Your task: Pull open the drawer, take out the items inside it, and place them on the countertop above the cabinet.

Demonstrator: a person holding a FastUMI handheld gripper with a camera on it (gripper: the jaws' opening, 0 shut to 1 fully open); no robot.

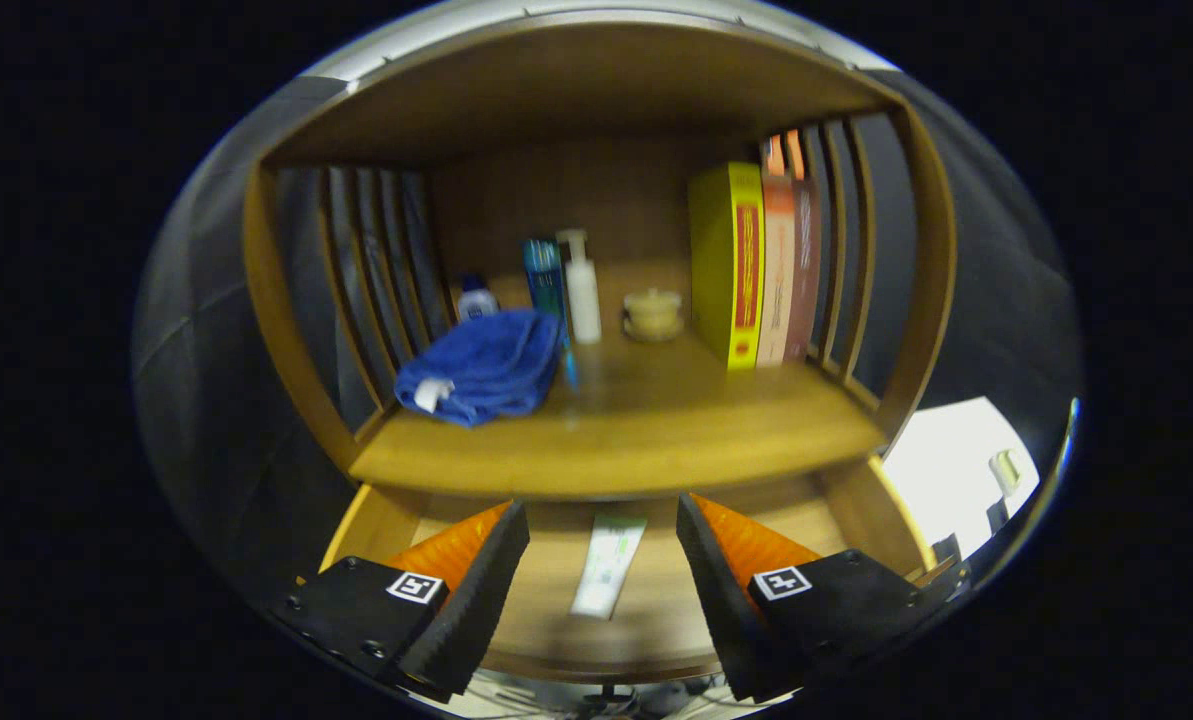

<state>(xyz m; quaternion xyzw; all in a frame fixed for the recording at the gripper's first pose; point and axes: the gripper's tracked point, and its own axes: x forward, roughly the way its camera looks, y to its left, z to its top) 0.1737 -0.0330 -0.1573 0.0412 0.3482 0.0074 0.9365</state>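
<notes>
STATE: my gripper (601,560) has its fingers spread apart, empty, above the pulled-out drawer (656,620) | TARGET: white-green tube (608,565) lies flat on the drawer floor, between my fingers | RISK: I judge a flat tube hard to pinch, pads may skid off | RISK: countertop (636,440) crowded; blue towel (481,368) and books (756,265) limit room.
</notes>
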